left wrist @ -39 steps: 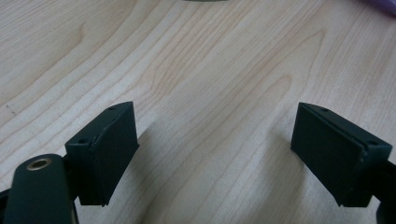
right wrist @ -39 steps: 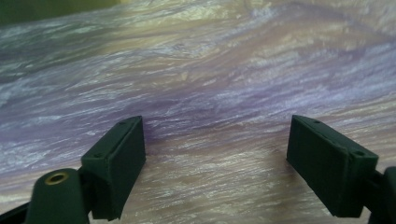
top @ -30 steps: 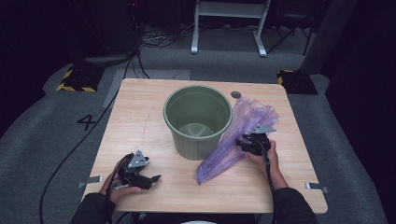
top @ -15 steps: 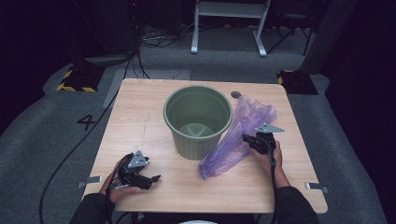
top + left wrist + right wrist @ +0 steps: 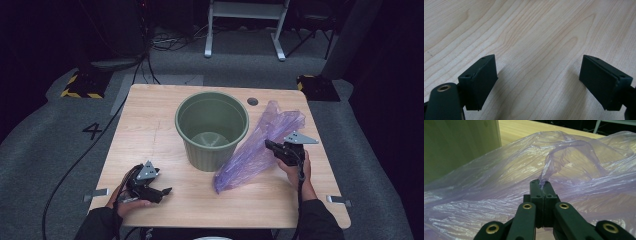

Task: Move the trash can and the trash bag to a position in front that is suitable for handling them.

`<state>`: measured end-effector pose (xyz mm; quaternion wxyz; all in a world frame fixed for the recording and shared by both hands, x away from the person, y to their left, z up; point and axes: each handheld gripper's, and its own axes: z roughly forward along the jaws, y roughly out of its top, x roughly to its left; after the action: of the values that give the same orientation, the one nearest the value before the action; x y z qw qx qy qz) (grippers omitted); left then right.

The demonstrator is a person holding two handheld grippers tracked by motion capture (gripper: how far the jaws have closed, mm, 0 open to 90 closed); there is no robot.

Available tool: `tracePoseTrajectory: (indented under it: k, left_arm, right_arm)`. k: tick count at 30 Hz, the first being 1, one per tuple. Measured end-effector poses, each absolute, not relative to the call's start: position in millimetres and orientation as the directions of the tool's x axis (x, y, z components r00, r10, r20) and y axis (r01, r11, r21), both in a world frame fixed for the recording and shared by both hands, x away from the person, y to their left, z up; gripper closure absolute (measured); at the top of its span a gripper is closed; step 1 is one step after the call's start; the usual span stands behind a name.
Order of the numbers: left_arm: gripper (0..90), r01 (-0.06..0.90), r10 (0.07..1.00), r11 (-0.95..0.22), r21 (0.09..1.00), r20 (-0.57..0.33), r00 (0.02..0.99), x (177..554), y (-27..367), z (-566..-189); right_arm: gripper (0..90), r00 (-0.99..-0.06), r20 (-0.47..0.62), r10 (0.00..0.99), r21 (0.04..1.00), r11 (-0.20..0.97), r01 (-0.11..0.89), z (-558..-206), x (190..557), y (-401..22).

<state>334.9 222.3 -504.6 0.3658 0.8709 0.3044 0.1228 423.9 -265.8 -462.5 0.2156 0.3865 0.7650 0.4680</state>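
Observation:
A green plastic bin stands upright and empty in the middle of the wooden table. A thin purple plastic bag lies to its right, leaning against the bin wall. My right gripper is shut on a pinched fold of the bag, and the film rises from the jaw tips; the jaws have just been closing on it. My left gripper rests low at the near left of the table, open, with bare wood between its pads.
A small round dark hole sits near the table's far edge behind the bag. Metal brackets stick out at the table's near corners. A white frame and cables lie on the grey floor beyond.
My right gripper has closed on the bag and lifted up and to the right, pulling the bag's edge with it. The left gripper has stayed put.

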Motion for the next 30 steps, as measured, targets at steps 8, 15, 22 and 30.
tracePoseTrajectory:
  k: [8,15,22,30]
  left_arm:
    - [14.4,0.44,0.62,-0.548,0.712,-0.008,0.785,334.7,222.5,-504.6]
    - [14.4,0.44,0.62,-0.548,0.712,-0.008,0.785,334.7,222.5,-504.6]
    - [14.4,0.44,0.62,-0.548,0.712,-0.008,0.785,334.7,222.5,-504.6]
    - [14.4,0.44,0.619,-0.548,0.711,-0.008,0.785,334.8,222.5,-504.5]
  right_arm:
    - [90.0,-0.614,0.044,0.788,0.904,0.23,0.36,-454.1,420.6,-273.9]
    - [90.0,-0.61,0.05,0.79,0.918,0.204,0.34,-447.9,419.2,-282.4]
    - [90.0,-0.609,0.051,0.791,0.928,0.187,0.321,-443.2,417.1,-288.4]
    - [90.0,-0.605,0.058,0.794,0.937,0.167,0.308,-438.4,414.1,-293.8]
